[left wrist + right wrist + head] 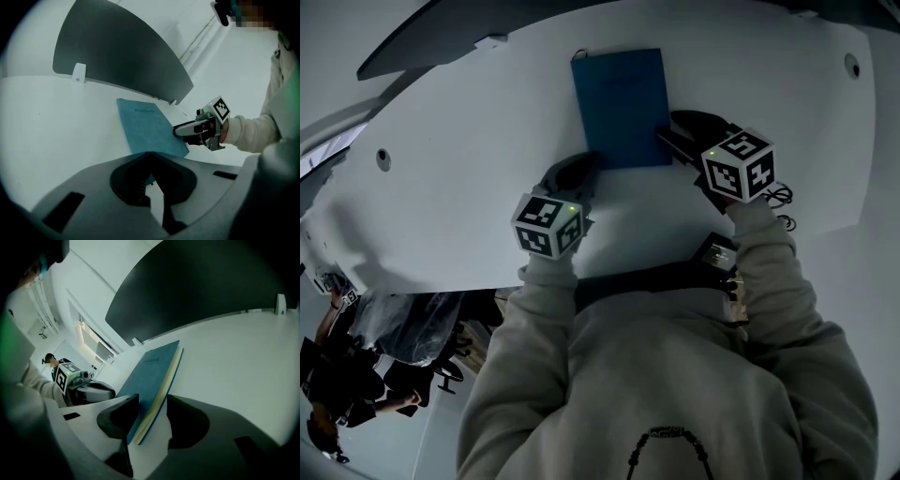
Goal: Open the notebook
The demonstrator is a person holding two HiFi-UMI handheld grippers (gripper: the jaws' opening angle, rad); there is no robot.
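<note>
The blue notebook (622, 108) lies flat and closed on the white counter (469, 187), near its far edge, where a dark grey curved panel (117, 51) stands behind it. The left tool (581, 167) points down at the notebook's near left corner. In the left gripper view its two jaws come together to a point right at the book's near edge, with a sliver of blue showing under them; from this angle I cannot say for certain whether they pinch the cover or only rest closed against it. The right tool (667, 131) sits at the notebook's near right corner with its jaws spread wide. The right gripper view shows the book's cream page edge and blue cover running between those jaws, one jaw close beside the cover and the other standing clear on the counter side, neither pressing on it. Each tool carries a cube with square markers behind its jaws, and the person's pale sleeves (769, 281) reach in from the near side of the counter.
</note>
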